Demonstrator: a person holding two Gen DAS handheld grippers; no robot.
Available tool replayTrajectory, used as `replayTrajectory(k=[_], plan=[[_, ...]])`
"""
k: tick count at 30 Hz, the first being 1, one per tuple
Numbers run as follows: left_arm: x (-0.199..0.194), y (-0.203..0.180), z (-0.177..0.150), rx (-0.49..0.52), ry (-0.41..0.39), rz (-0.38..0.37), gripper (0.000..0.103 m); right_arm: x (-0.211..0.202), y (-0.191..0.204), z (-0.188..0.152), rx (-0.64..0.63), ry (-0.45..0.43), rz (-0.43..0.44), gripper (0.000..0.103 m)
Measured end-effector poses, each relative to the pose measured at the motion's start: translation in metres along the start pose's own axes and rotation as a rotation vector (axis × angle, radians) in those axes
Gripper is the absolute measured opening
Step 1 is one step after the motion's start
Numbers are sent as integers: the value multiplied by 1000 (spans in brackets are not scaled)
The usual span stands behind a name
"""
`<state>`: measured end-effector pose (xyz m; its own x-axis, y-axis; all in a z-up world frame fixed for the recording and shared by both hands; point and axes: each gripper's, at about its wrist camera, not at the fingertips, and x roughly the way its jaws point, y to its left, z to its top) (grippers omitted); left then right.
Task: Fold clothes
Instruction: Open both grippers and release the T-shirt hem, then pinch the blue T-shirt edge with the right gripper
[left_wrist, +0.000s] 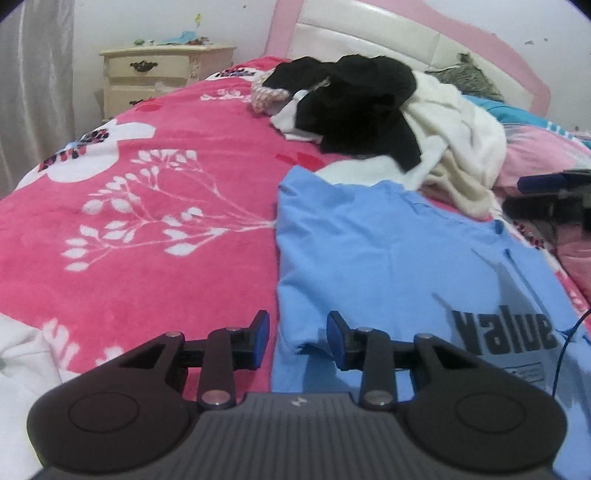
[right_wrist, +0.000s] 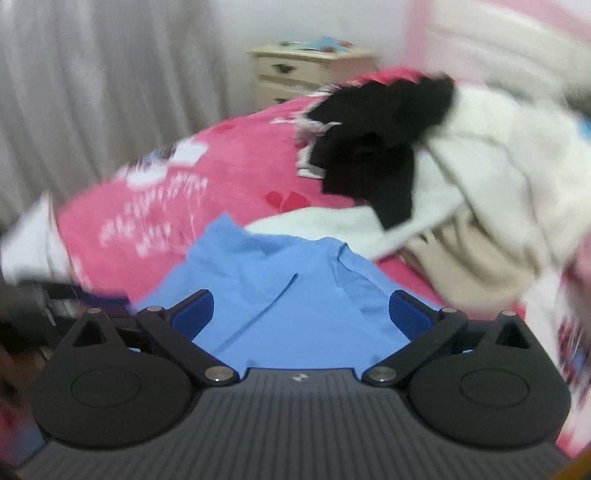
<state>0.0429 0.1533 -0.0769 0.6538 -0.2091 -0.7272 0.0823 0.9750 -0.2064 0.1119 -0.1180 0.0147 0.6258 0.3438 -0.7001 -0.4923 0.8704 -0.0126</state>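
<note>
Two grippers are over a bed here, and neither one has hold of anything. Going left to right: off to the far left of the left gripper (left_wrist: 298, 334) is a grey curtain (left_wrist: 33, 92), then a cream nightstand (left_wrist: 162, 74) with some bits of paper on top. Ahead and left of its fingers is a big stretch of pink blanket (left_wrist: 147, 206) with a white branch print. Its jaws stand partly apart with just a gap between them, no cloth pinched; the left edge of the blue shirt (left_wrist: 369, 251) lies right below and ahead of that gap, and its pads aren't pressing on it as far as I can see. The shirt spreads out flat to the right of the gripper, with dark lettering reading "value" near the right finger.

Further ahead, past the shirt, is a heap of clothes: a black garment (left_wrist: 365, 103) draped over a white one (left_wrist: 461, 147), with a small pink knitted piece (left_wrist: 266, 94) at the left end of the heap. Behind that is the white padded headboard (left_wrist: 369, 33) with a pink frame.

Right wrist view is pretty smeared. The right gripper (right_wrist: 301, 314) has its jaws spread wide, and the blue shirt's collar and placket sit between and beyond the fingers, nothing clamped. The same black and white pile is ahead and to the right of it.
</note>
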Motion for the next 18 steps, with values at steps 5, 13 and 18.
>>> replayTrajectory(k=[5,13,18], plan=[[7,5,-1,-24,25,13,34,26,22,12,-137,-26,61,102],[9,4,-6,-15,35,47,23,92,52,20,-196,8,235,51],[9,4,-9,-2,42,59,21,122,41,9,-206,71,192,36]])
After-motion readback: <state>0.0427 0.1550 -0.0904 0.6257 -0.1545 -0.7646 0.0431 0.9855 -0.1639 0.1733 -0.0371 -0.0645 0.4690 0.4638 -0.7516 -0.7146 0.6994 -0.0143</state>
